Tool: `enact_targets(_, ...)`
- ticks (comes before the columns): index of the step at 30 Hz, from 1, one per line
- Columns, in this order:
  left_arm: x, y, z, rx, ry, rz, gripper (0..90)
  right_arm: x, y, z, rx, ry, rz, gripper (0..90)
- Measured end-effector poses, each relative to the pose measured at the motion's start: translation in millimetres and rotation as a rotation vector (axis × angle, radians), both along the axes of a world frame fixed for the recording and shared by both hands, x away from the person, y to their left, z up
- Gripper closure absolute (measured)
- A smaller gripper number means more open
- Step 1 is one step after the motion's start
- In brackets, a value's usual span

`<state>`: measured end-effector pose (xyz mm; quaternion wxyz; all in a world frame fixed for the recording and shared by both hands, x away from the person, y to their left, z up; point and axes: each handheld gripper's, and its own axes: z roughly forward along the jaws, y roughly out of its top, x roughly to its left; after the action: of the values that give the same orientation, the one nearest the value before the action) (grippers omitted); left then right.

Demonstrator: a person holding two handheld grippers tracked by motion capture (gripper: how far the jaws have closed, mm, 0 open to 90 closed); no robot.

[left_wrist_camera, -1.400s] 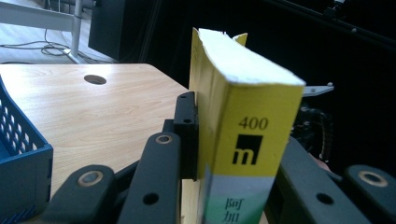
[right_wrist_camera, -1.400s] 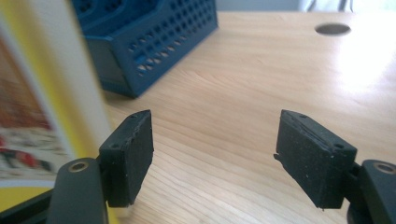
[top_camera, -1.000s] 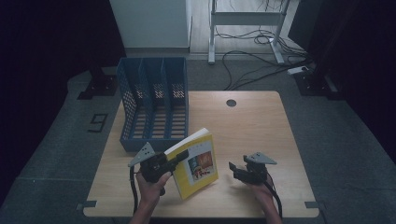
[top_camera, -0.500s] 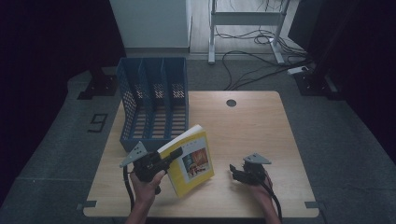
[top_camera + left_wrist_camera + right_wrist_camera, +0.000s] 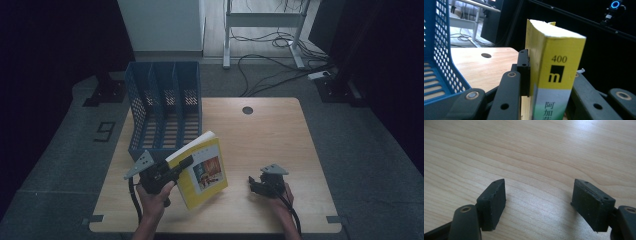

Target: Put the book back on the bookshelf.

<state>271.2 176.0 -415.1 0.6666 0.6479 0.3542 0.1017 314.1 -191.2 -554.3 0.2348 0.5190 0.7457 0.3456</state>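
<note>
Left claw [image 5: 186, 161] clamped tight on a yellow book [image 5: 202, 172], gripping it by the spine edge, pads pressed flat on both covers. Seen up close in the left gripper view [image 5: 549, 82]: spine facing the camera, "400" and a black square logo printed on it, pages fanning open a bit at the top. Held up off the tabletop [image 5: 270, 135], tilted, front cover with a small picture facing up and to the right. Sitting just in front of the blue file rack [image 5: 165, 107], near its front edge but not inside any of the three slots. Same rack's mesh wall filling the left side of the left gripper view [image 5: 439, 50].

Right claw [image 5: 256, 186] over at the near right part of the tabletop, well apart from the book. Jaws spread wide, nothing between them, just bare wood grain underneath [image 5: 536, 202]. Resting low, right by the surface.

Small round hole [image 5: 247, 110] in the tabletop toward the far edge.
</note>
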Motion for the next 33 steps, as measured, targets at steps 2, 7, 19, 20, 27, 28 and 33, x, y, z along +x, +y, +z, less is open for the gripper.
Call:
enact_targets(2,0.4,0.1,2.8,0.007,-0.001,0.004,75.3,0.4,-0.9,0.1,0.009,0.007,-0.005,26.5)
enact_targets(7,3.5,3.1,18.8,-0.011,-0.012,0.027,75.3,0.0,-1.9,0.0,0.0,0.006,-0.003,26.3)
enact_targets(19,4.3,15.1,34.9,-0.044,-0.03,0.059,75.2,0.1,-2.2,-0.1,0.001,0.008,-0.006,25.3)
enact_targets(20,4.7,16.7,35.5,-0.049,-0.029,0.061,75.2,0.1,-2.2,-0.1,0.001,0.008,-0.007,25.3)
enact_targets(27,6.0,22.6,45.0,-0.045,-0.041,0.076,75.1,0.2,-2.3,-0.1,0.001,0.008,-0.008,24.9)
enact_targets(28,6.0,22.6,45.0,-0.045,-0.041,0.076,75.1,0.1,-2.3,-0.1,0.001,0.009,-0.008,24.9)
enact_targets(33,8.4,25.2,50.7,-0.055,-0.048,0.082,75.2,0.2,-2.4,-0.2,0.001,0.009,-0.009,24.7)
